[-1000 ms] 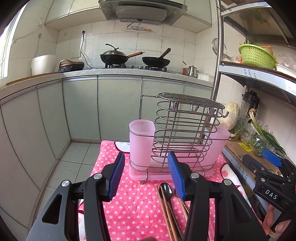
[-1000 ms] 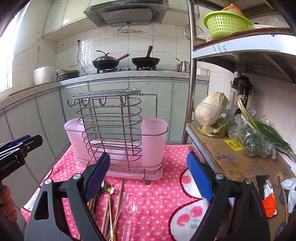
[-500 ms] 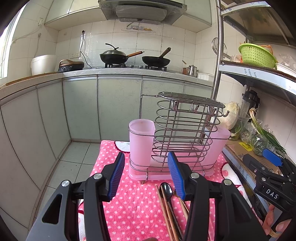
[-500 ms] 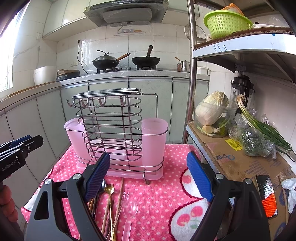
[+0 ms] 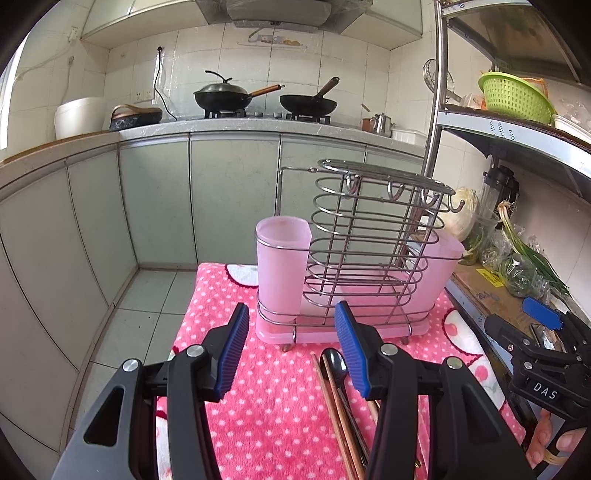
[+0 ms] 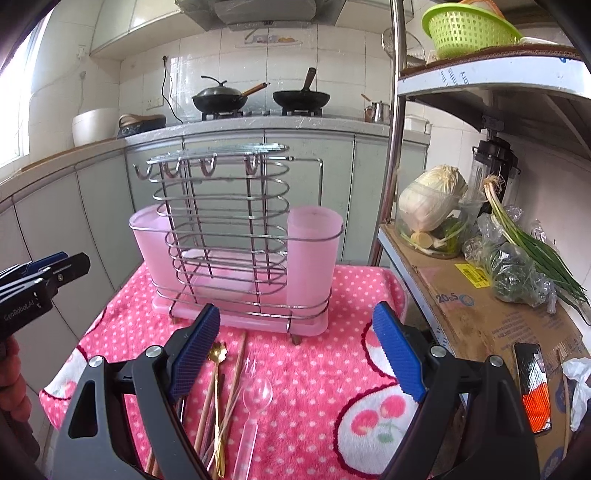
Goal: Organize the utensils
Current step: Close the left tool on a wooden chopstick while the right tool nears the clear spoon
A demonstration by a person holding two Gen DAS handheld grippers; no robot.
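Observation:
A wire utensil rack [image 5: 369, 254] [image 6: 229, 236] with a pink cup at each end stands on a pink dotted cloth [image 5: 280, 406] [image 6: 317, 369]. Utensils lie loose in front of it: chopsticks [image 6: 236, 373], a gold spoon [image 6: 217, 354], a clear plastic spoon [image 6: 256, 397] and a dark spoon [image 5: 332, 363]. My left gripper [image 5: 291, 350] is open and empty, above the cloth just left of the utensils. My right gripper [image 6: 295, 350] is open and empty, above the clear spoon.
A steel shelf on the right holds cabbage [image 6: 432, 201], greens [image 6: 524, 258], cardboard [image 6: 480, 317] and a green basket [image 6: 465, 26]. Kitchen counter with two pans [image 5: 306, 103] stands behind. The cloth's left edge drops to a tiled floor [image 5: 147, 302].

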